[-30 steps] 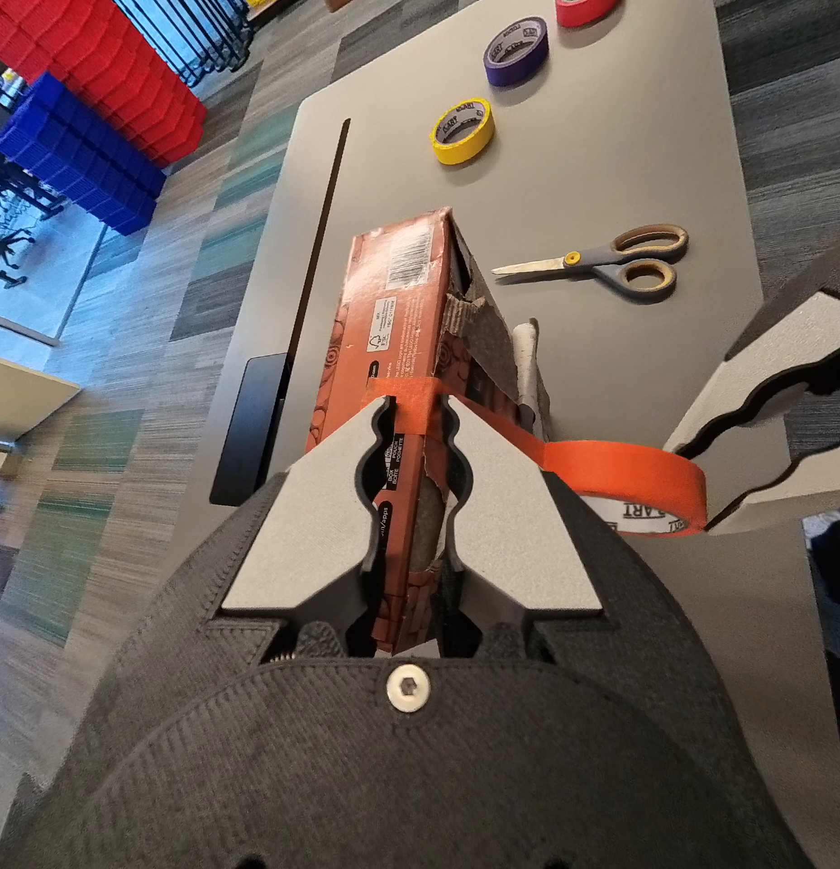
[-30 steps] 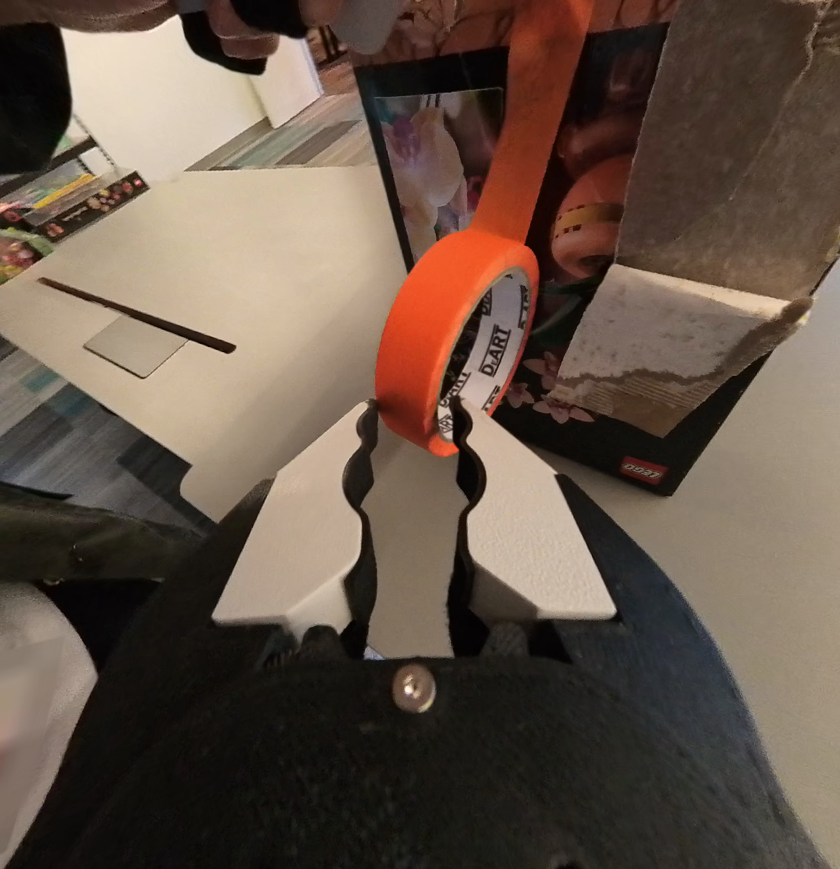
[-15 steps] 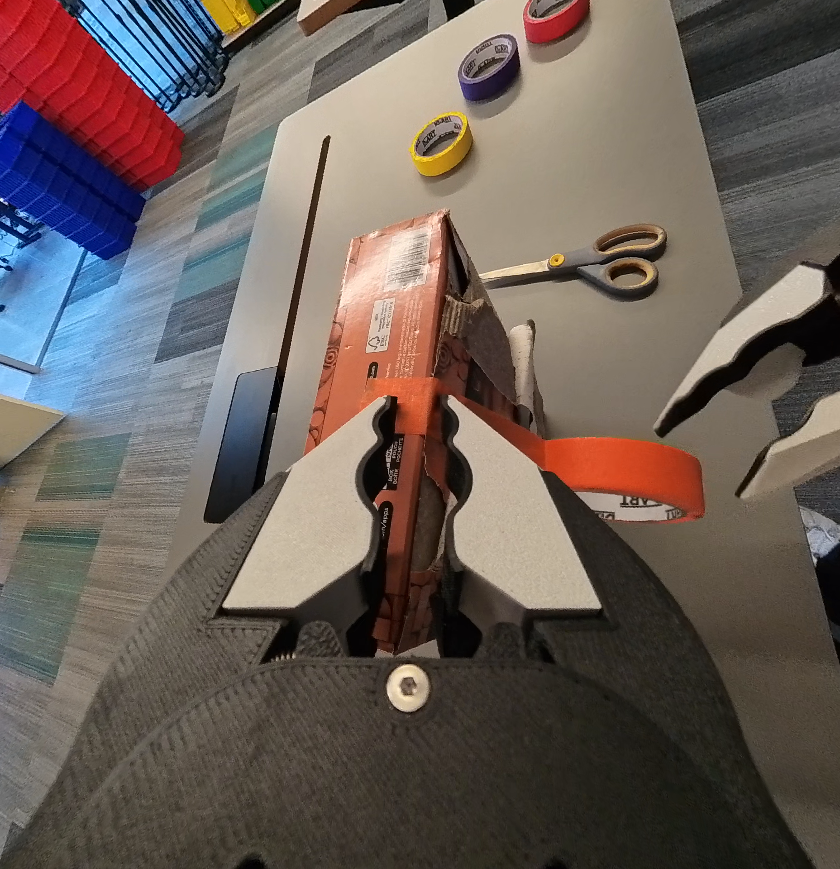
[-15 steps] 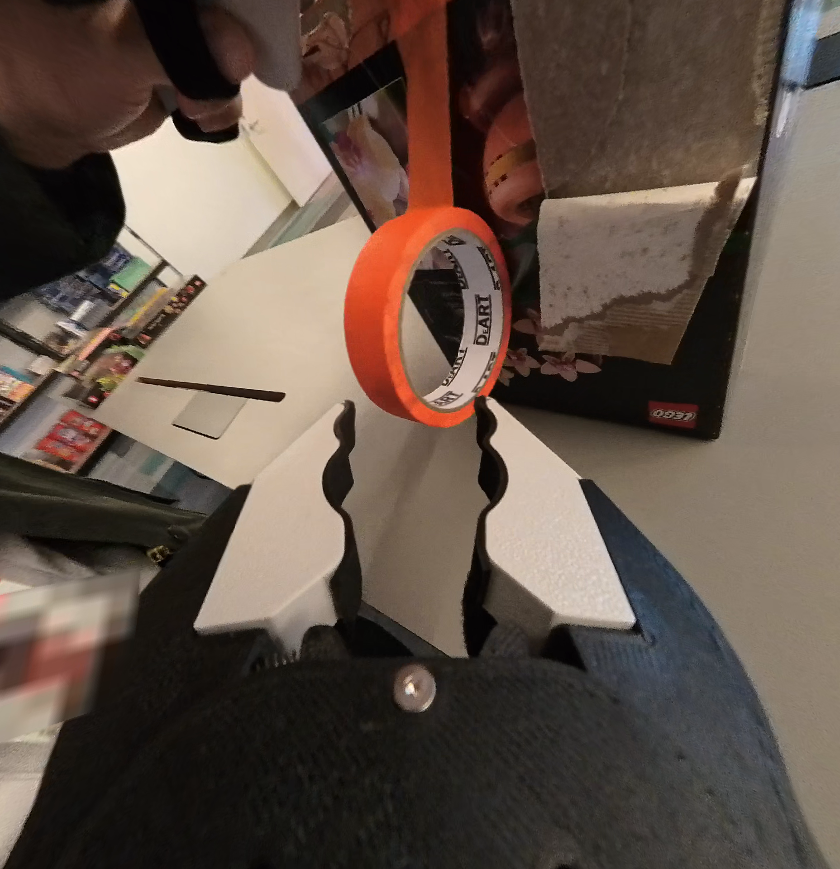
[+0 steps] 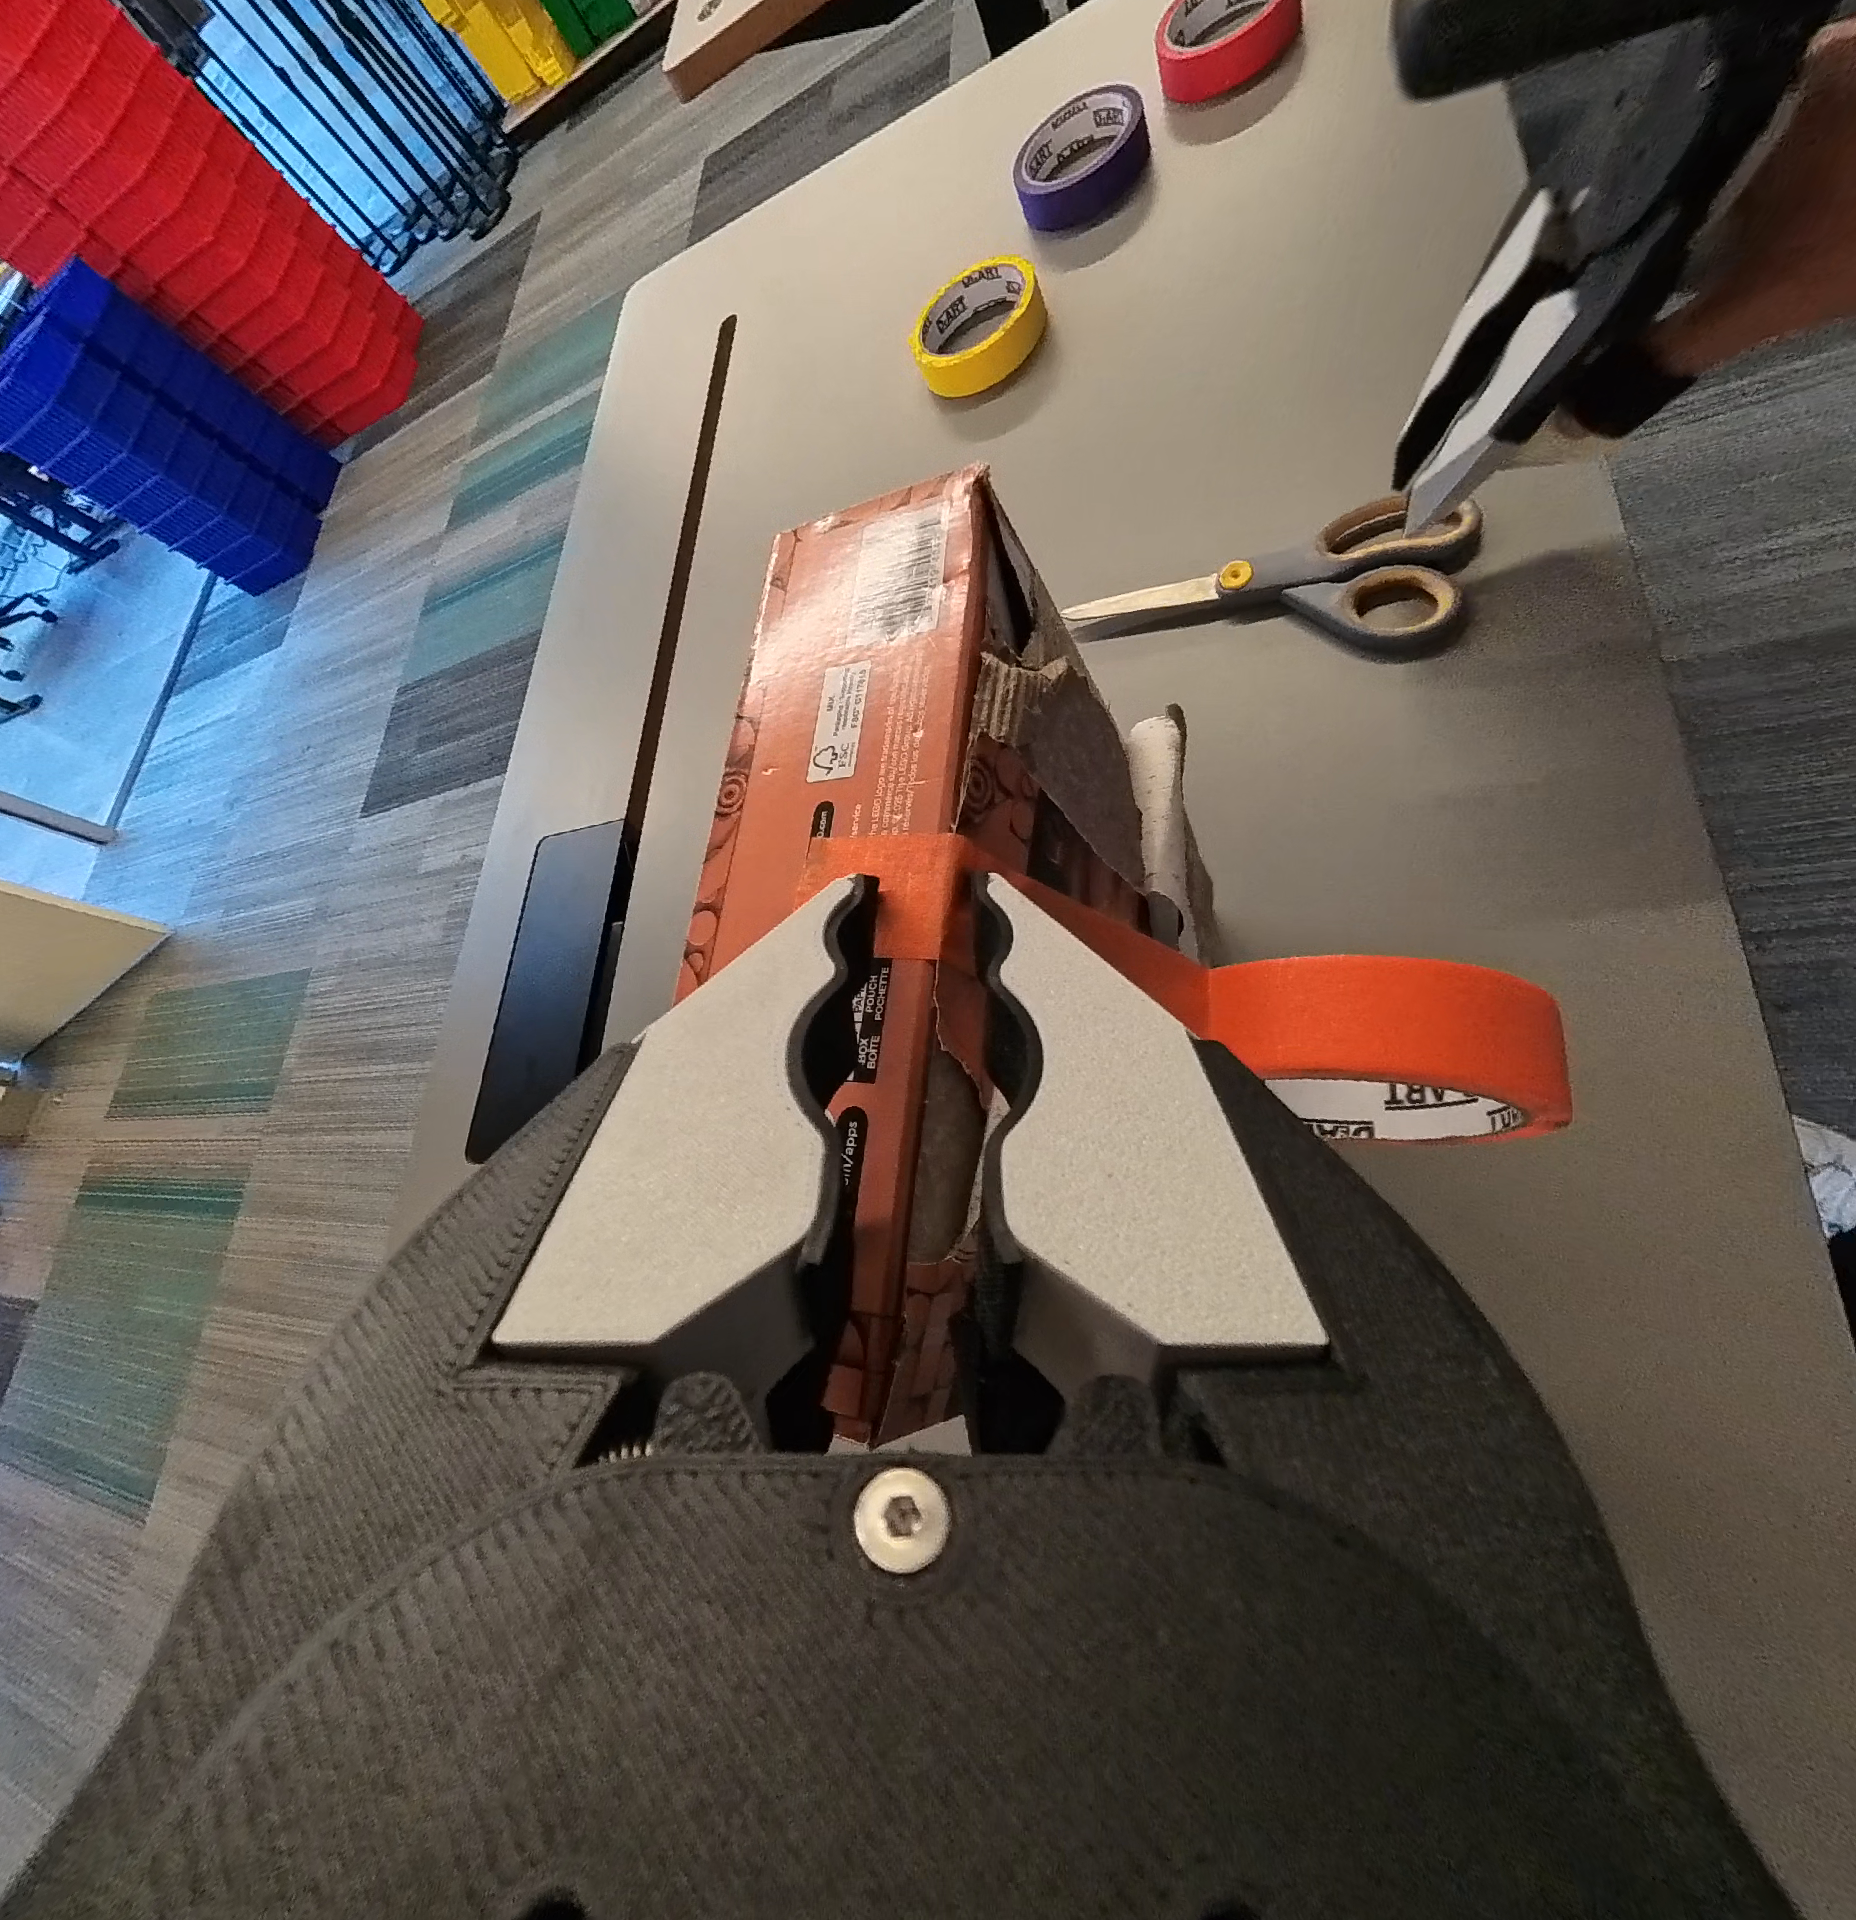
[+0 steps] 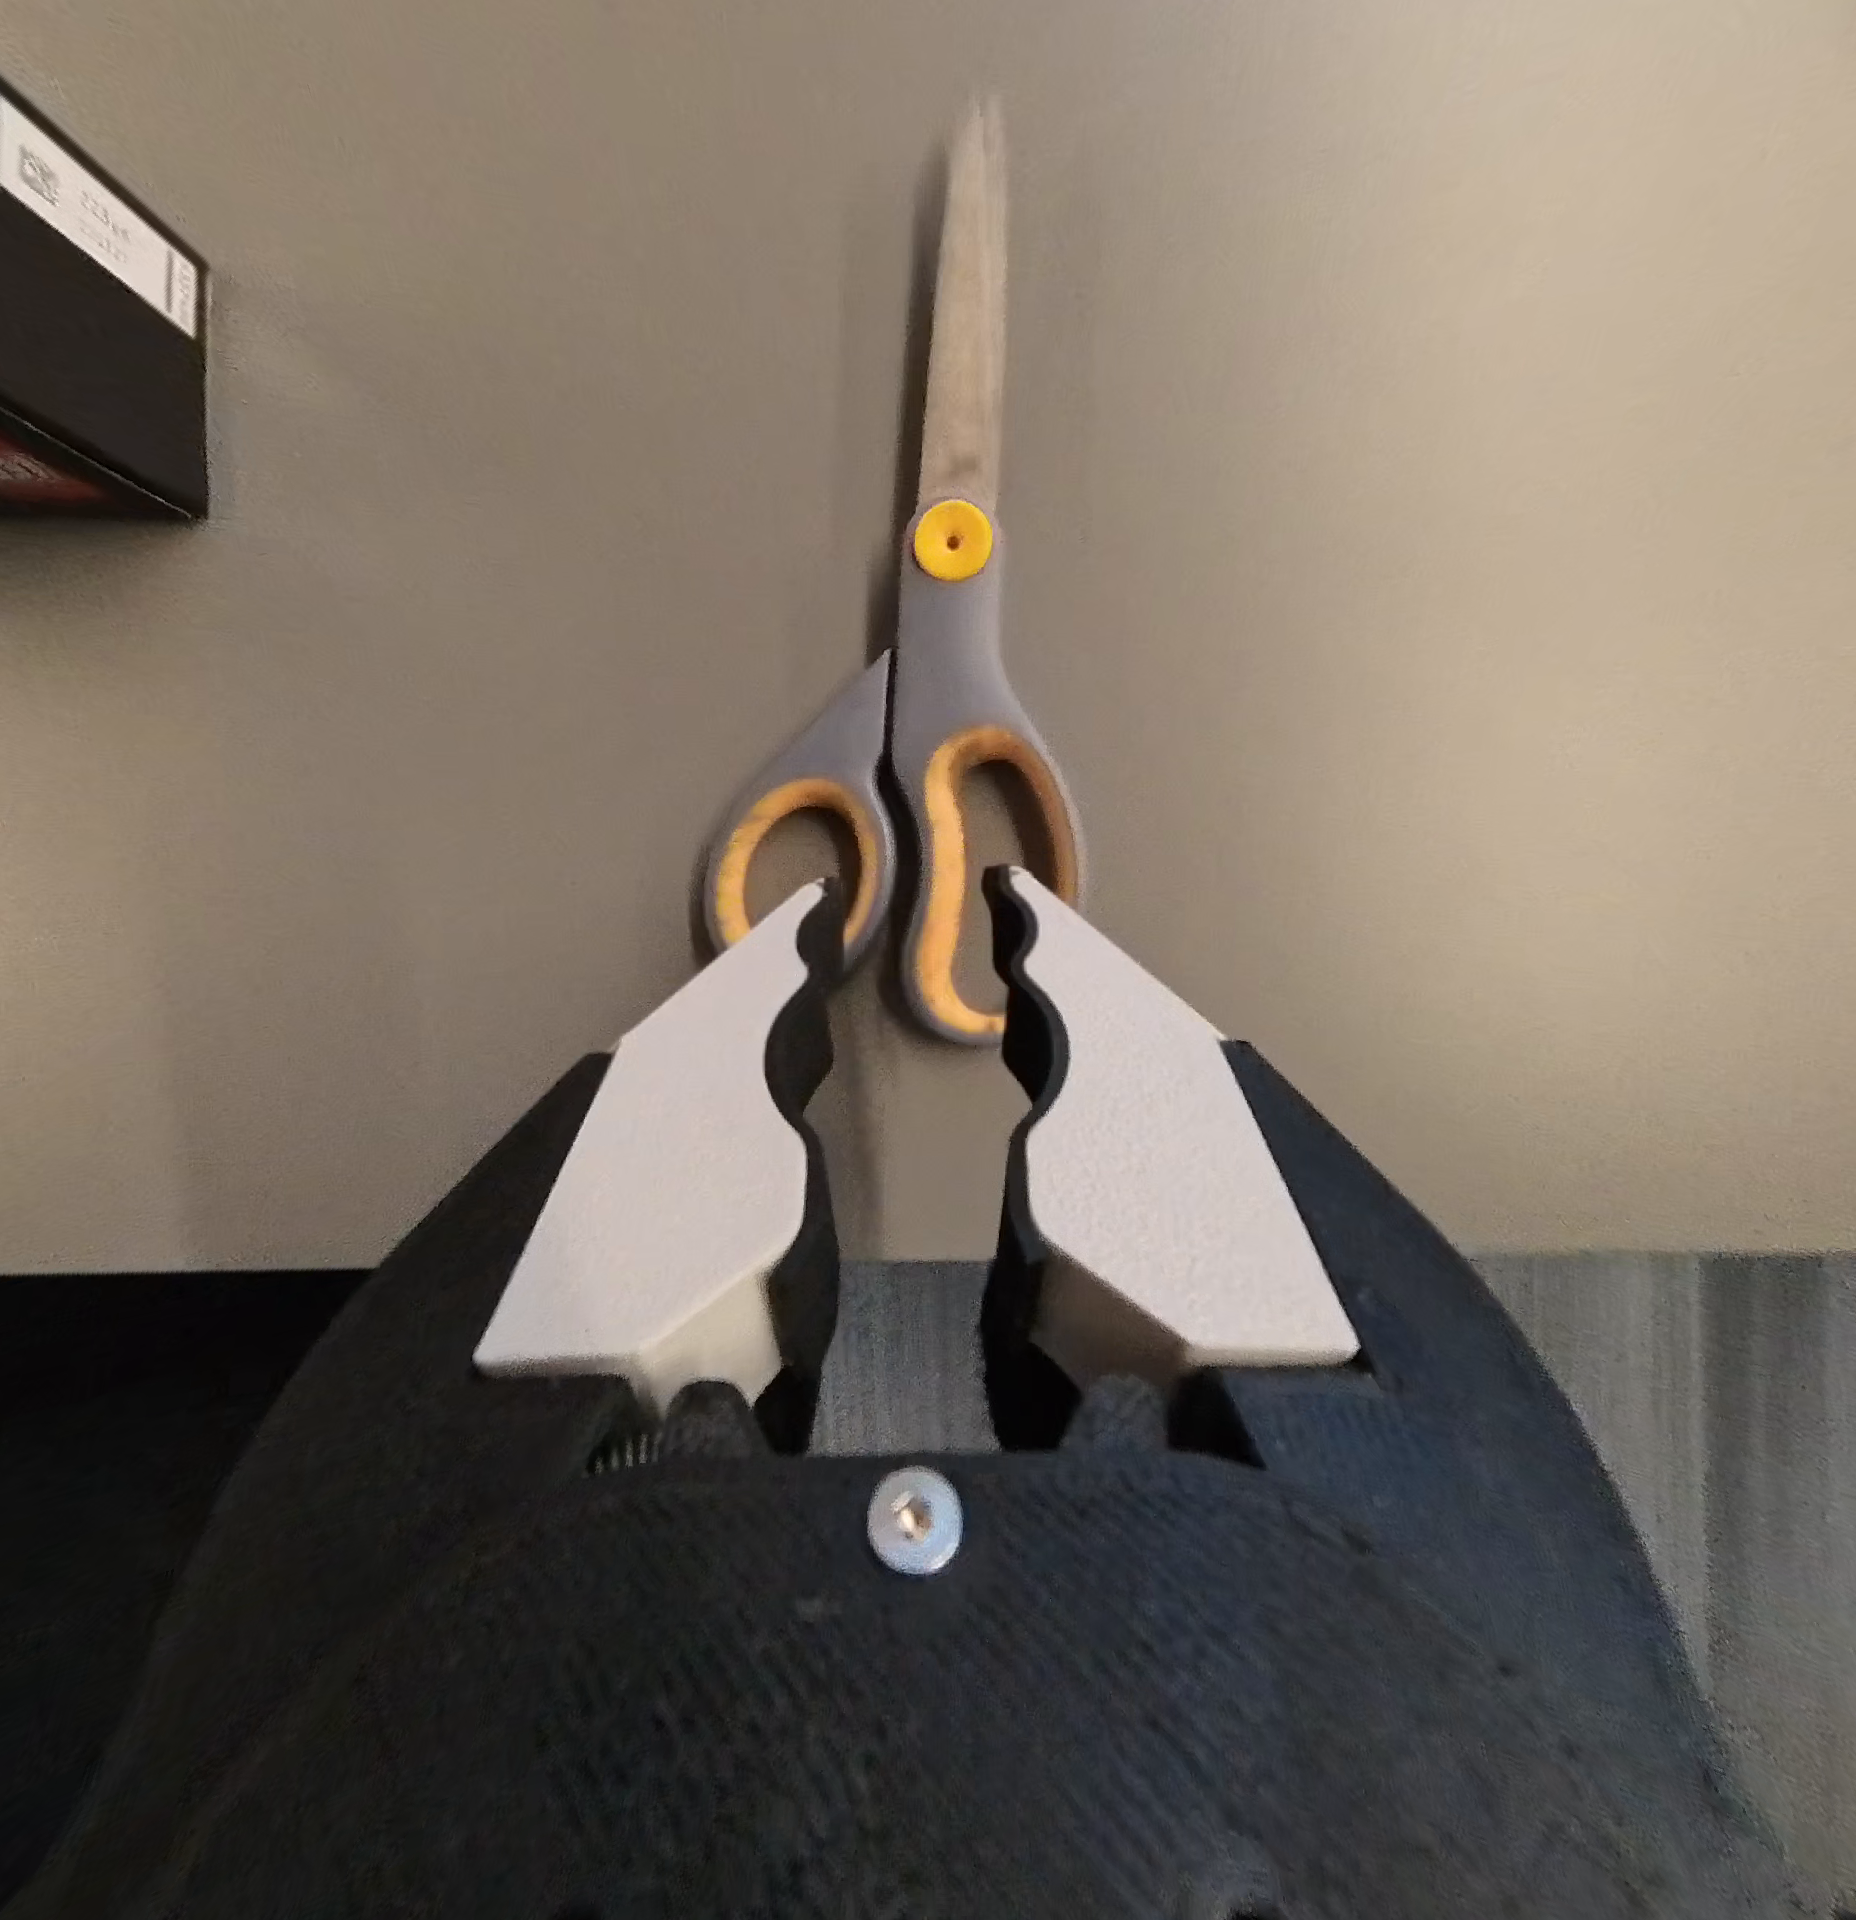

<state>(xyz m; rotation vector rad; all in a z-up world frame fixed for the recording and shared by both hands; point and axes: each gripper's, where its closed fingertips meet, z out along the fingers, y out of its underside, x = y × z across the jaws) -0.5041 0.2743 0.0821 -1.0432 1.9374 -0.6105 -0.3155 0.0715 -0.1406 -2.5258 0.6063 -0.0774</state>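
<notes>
Closed scissors (image 6: 945,727) flat, blades pointing away from spread right hand-held gripper (image 6: 908,888)

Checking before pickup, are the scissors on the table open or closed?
Closed: the scissors lie flat, blades together, handle loops side by side.

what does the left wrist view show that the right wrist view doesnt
Only the left wrist view shows the left gripper shut on the torn orange-brown box, an orange tape strip running from it to the orange tape roll, plus the yellow roll, purple roll and red roll.

Only the right wrist view shows the scissors' closed blades head-on and its own open fingers straddling the handles.

Both show the scissors on the grey table, the right gripper at their handle loops, and part of the box.
</notes>
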